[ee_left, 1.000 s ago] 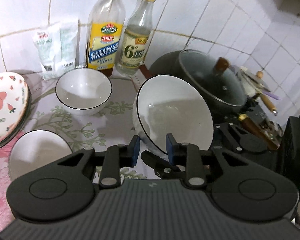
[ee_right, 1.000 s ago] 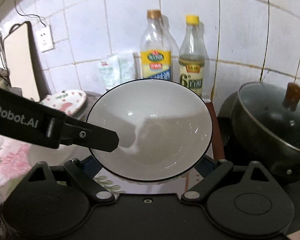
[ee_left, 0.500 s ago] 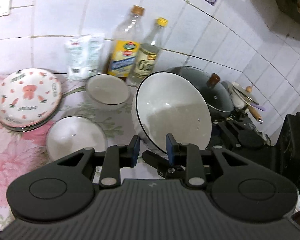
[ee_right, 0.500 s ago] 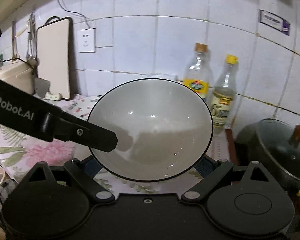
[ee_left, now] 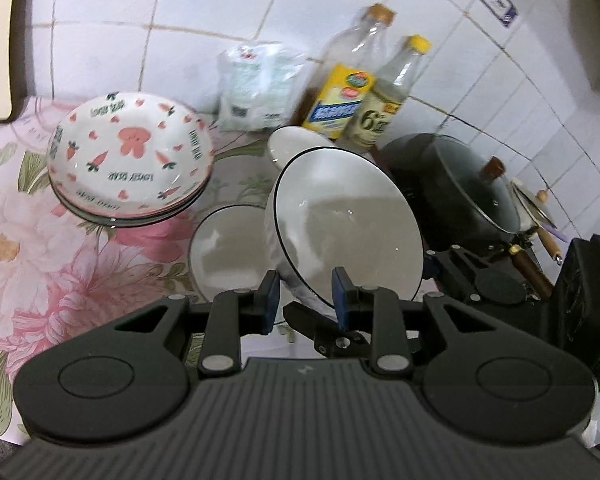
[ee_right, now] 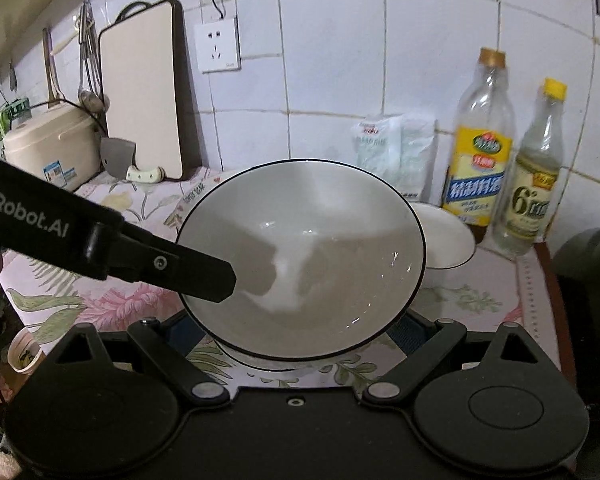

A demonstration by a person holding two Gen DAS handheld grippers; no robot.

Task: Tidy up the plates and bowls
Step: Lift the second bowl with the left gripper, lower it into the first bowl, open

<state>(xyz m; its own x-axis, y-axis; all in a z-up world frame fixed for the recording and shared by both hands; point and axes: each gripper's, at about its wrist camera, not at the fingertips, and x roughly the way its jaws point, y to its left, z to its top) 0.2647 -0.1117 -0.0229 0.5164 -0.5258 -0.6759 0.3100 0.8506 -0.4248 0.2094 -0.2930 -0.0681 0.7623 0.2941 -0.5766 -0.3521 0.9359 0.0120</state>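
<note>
A white bowl with a black rim (ee_left: 348, 220) hangs tilted above the counter, held by both grippers. My left gripper (ee_left: 305, 300) is shut on its near rim, one blue pad inside and one outside. In the right wrist view the same bowl (ee_right: 300, 256) fills the middle, with my right gripper (ee_right: 300, 332) shut around its outer wall from below; its pads are mostly hidden. One left finger (ee_right: 196, 272) reaches over the rim from the left. Below sit a second white bowl (ee_left: 228, 252), a third (ee_left: 296, 146) farther back, and a stack of carrot-patterned plates (ee_left: 128, 160).
Two bottles (ee_right: 478, 160) (ee_right: 534, 184) and a white bag (ee_right: 392, 152) stand along the tiled wall. A dark pot with a glass lid (ee_left: 460, 192) sits at the right. On the left are a cutting board (ee_right: 140, 92), a cleaver (ee_right: 120, 156) and a rice cooker (ee_right: 48, 144).
Both grippers have carried the bowl leftward along the counter. The patterned plates have come fully into the left view, and the cutting board and rice cooker into the right view. Both grips are unchanged.
</note>
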